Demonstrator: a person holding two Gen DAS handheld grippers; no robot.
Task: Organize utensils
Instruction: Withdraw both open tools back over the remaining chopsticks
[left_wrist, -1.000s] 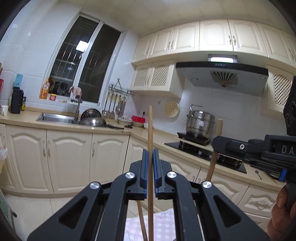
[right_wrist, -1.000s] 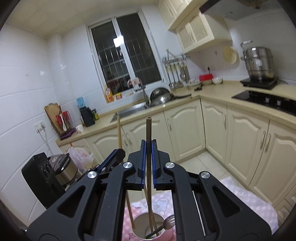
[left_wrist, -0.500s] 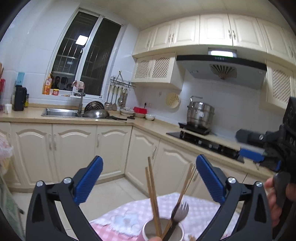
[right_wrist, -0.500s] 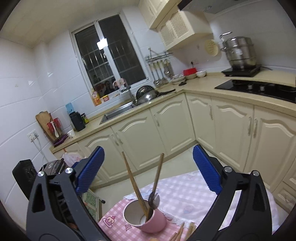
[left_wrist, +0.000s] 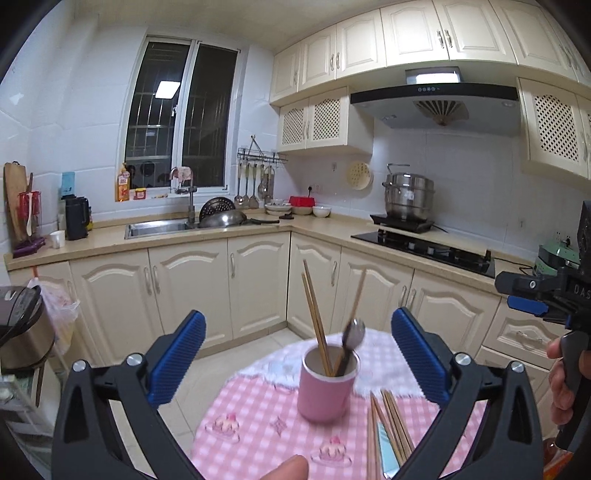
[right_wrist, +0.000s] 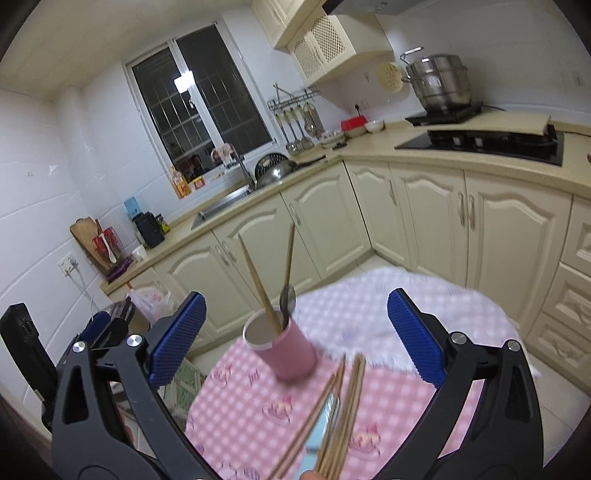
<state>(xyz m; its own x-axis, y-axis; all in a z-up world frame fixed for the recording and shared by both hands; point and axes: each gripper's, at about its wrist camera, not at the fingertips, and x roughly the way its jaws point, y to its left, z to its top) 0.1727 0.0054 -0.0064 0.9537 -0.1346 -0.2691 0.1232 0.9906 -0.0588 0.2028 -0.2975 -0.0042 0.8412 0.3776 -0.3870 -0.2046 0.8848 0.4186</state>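
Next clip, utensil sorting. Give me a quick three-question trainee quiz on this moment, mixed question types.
1. True or false: the left gripper holds a chopstick.
2. Where do the loose chopsticks lie?
A. in the sink
B. on the checked cloth beside the pink cup
C. on the stove
3. Fill in: a metal ____ stands in the pink cup along with chopsticks.

Key: 1 false, its jaws are wide open and empty, as are the right gripper's. 2 B. 3 spoon.

Bright indoor light, fisheye edges, foreground motion-blurred.

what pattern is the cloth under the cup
Pink and white checks on the tablecloth, with small cartoon motifs; clearest in the left wrist view, under the pink cup.
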